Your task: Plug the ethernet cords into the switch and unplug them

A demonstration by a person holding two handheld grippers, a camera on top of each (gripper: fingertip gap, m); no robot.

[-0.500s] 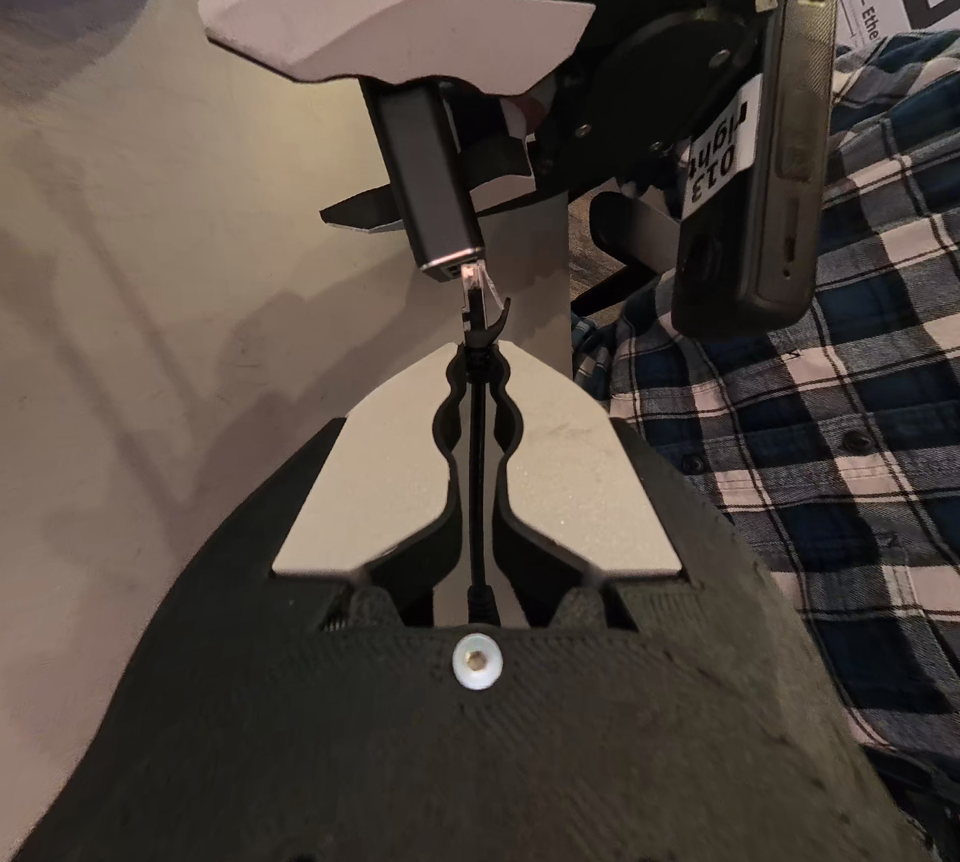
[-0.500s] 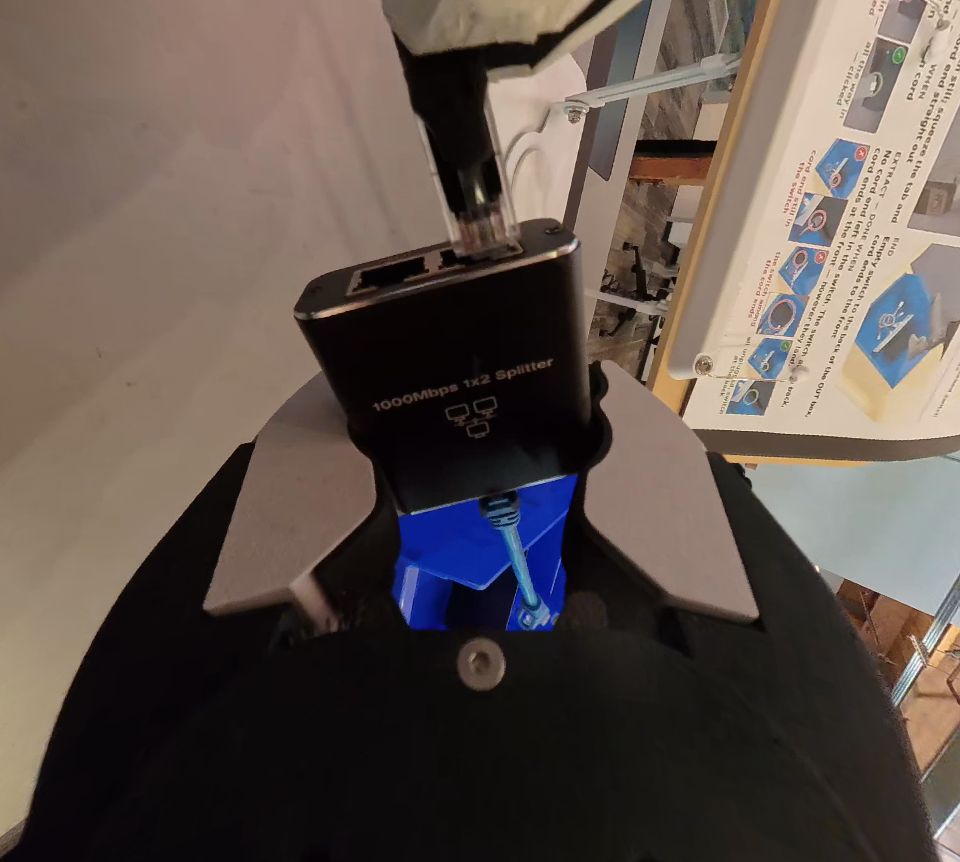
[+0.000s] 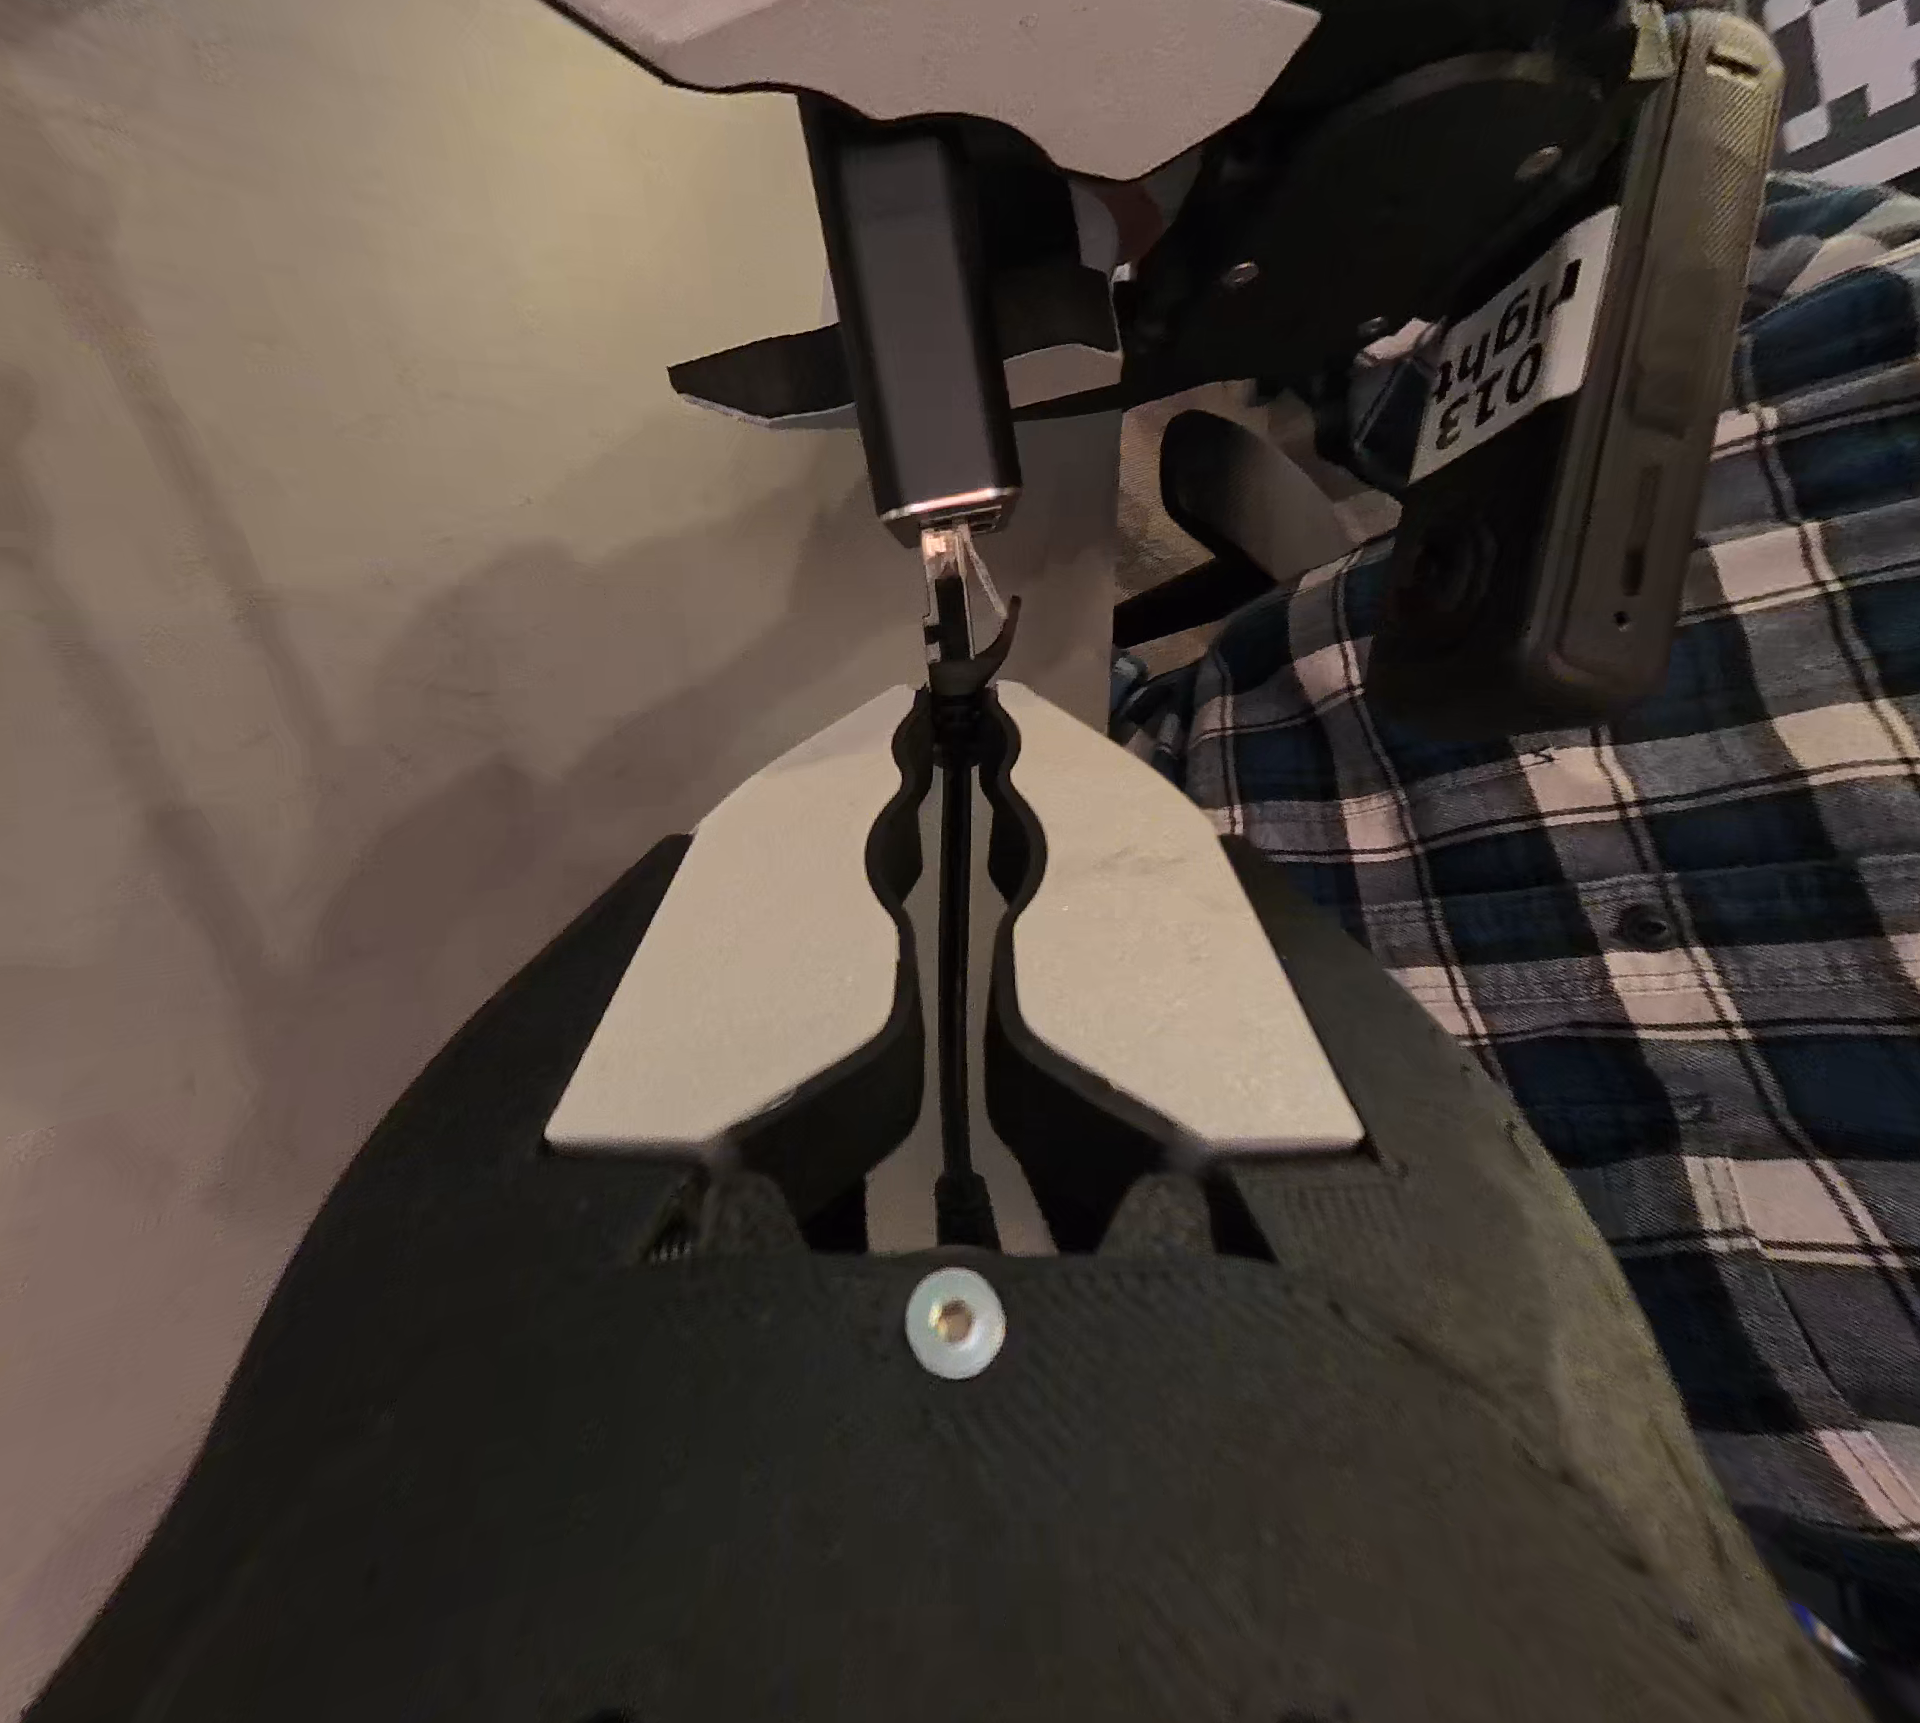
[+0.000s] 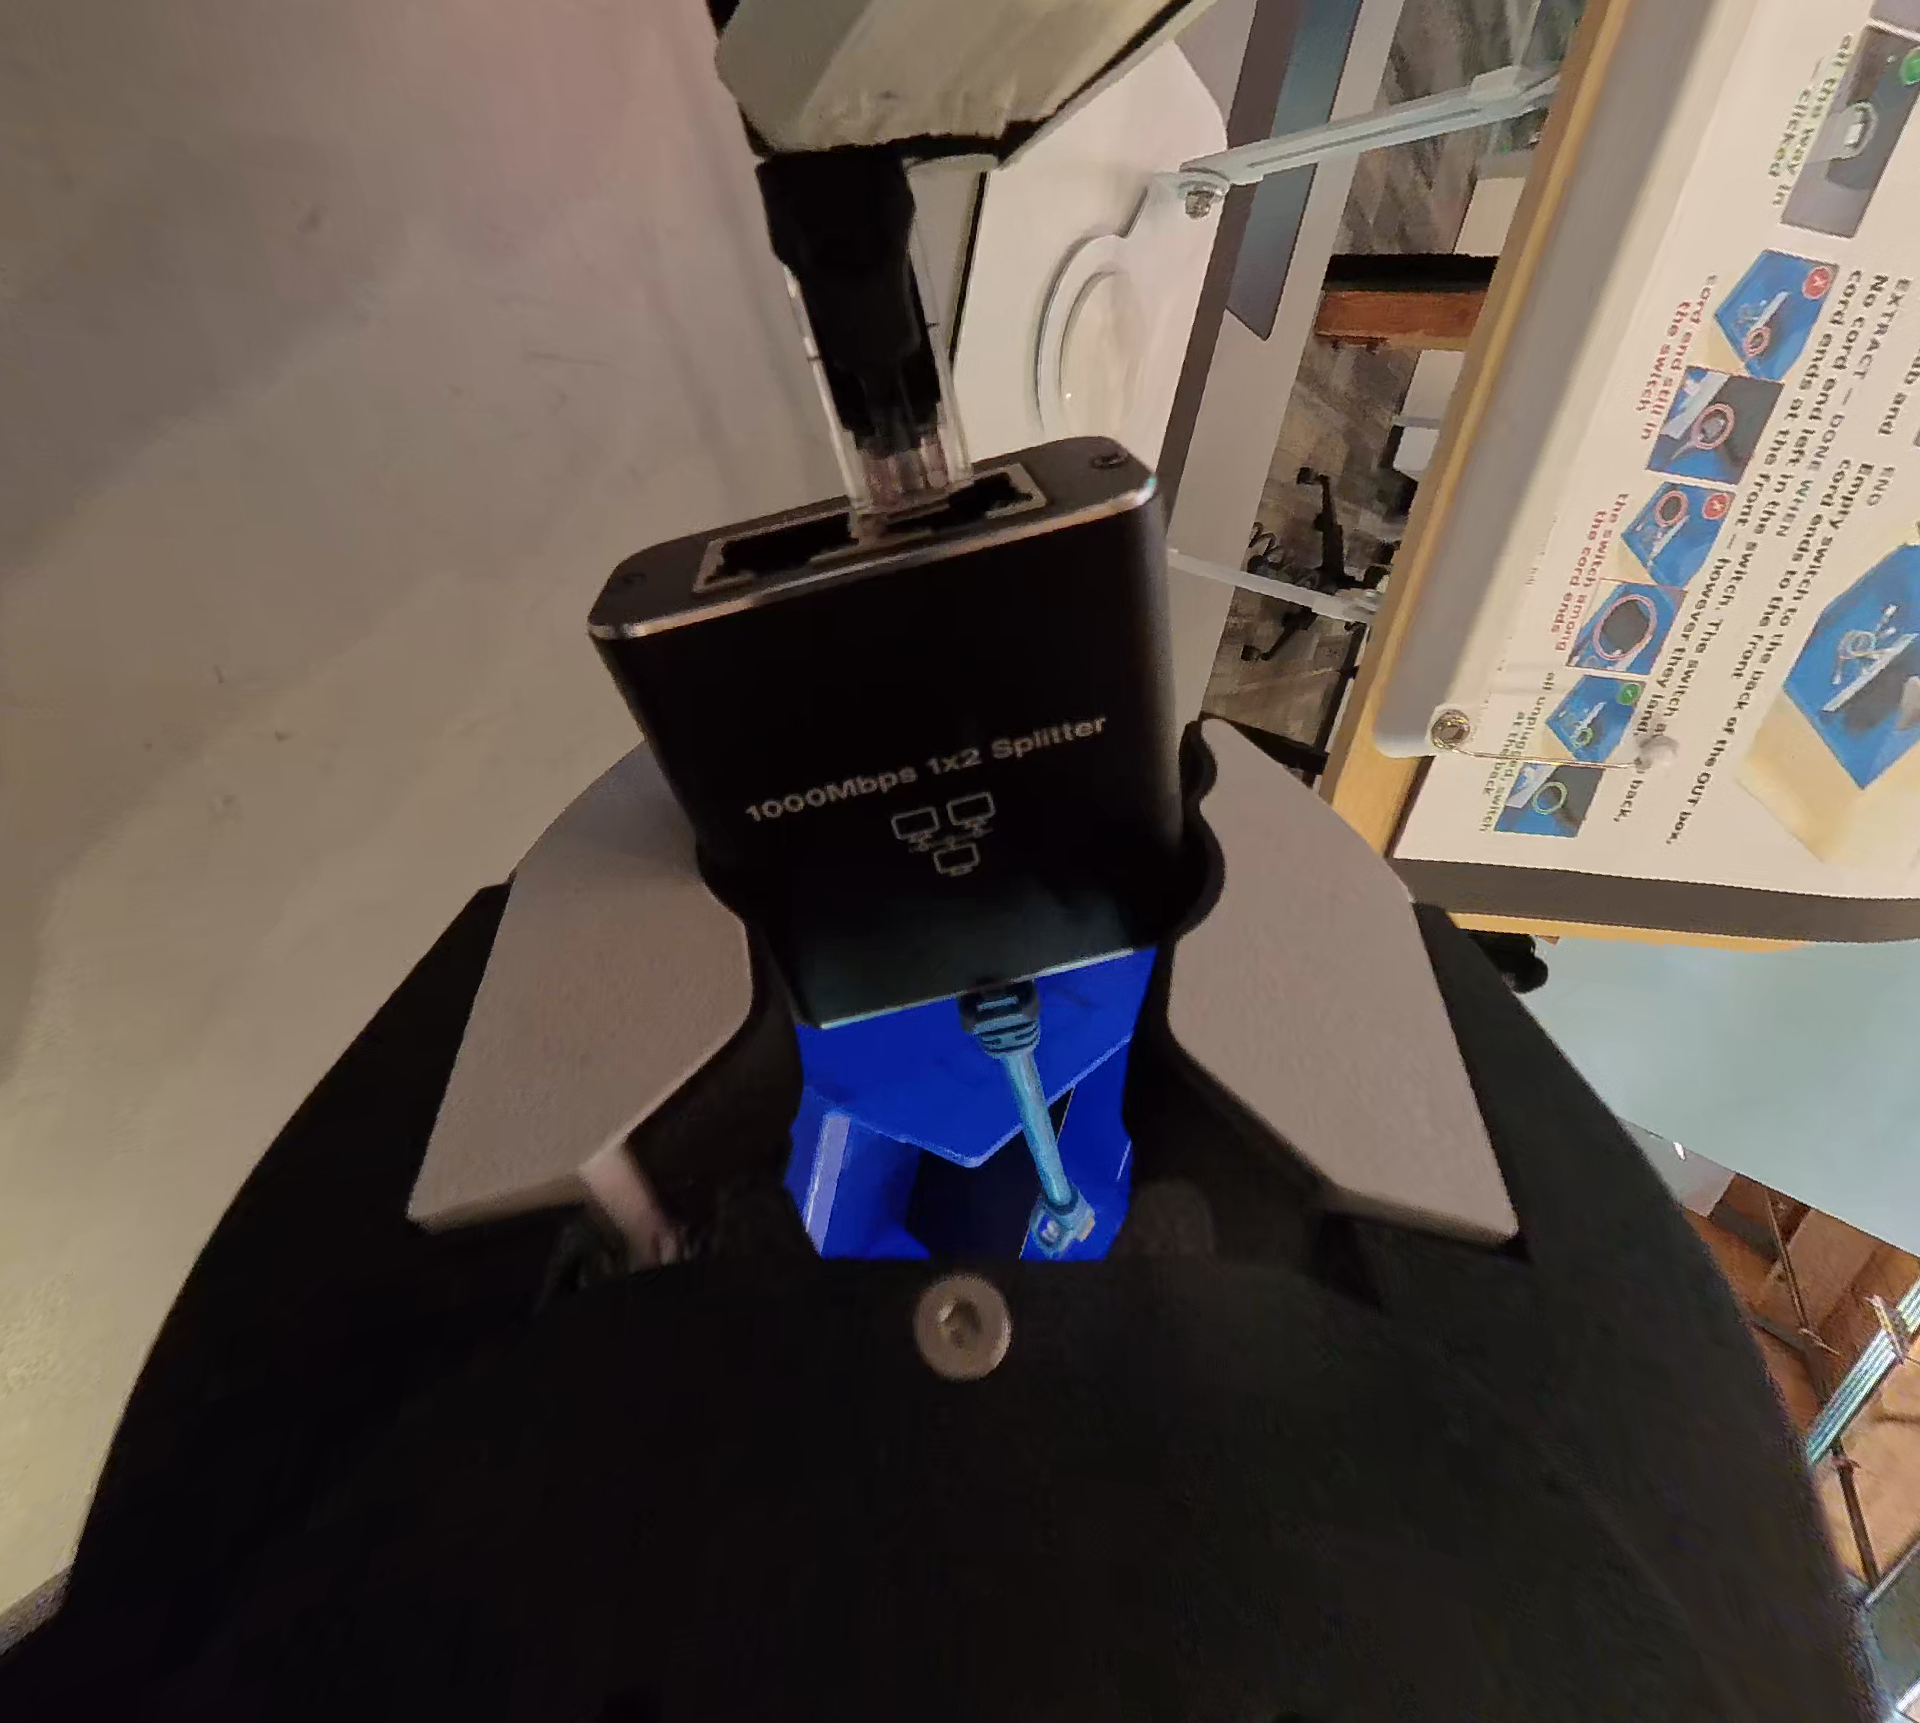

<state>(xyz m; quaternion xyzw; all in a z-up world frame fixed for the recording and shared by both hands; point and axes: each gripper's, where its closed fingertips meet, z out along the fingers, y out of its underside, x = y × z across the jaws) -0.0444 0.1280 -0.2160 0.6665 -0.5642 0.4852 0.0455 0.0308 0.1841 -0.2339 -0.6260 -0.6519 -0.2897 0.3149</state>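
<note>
My left gripper (image 3: 956, 697) is shut on a black ethernet cord (image 3: 954, 946), just behind its clear plug (image 3: 951, 567). My right gripper (image 4: 935, 790) is shut on the black switch (image 4: 914, 717), with a pad pressed on each side. The plug's tip sits at the mouth of the switch's right-hand front port, with most of the plug (image 4: 894, 426) still outside. The left port is empty. In the left wrist view the switch (image 3: 925, 364) hangs from the right gripper above my left fingertips. A blue cord (image 4: 1023, 1081) is plugged into the back of the switch.
A blue bin (image 4: 935, 1102) lies below the switch. An instruction board (image 4: 1662, 426) stands to the right. A person's plaid shirt (image 3: 1558, 946) fills the right of the left wrist view. The beige table (image 3: 312, 426) lies to the left. My right fingertips sit around 9 centimeters from my left ones.
The plug's tip has shifted slightly left across the switch's face, towards the divider between the two ports. Both grasps are unchanged.
</note>
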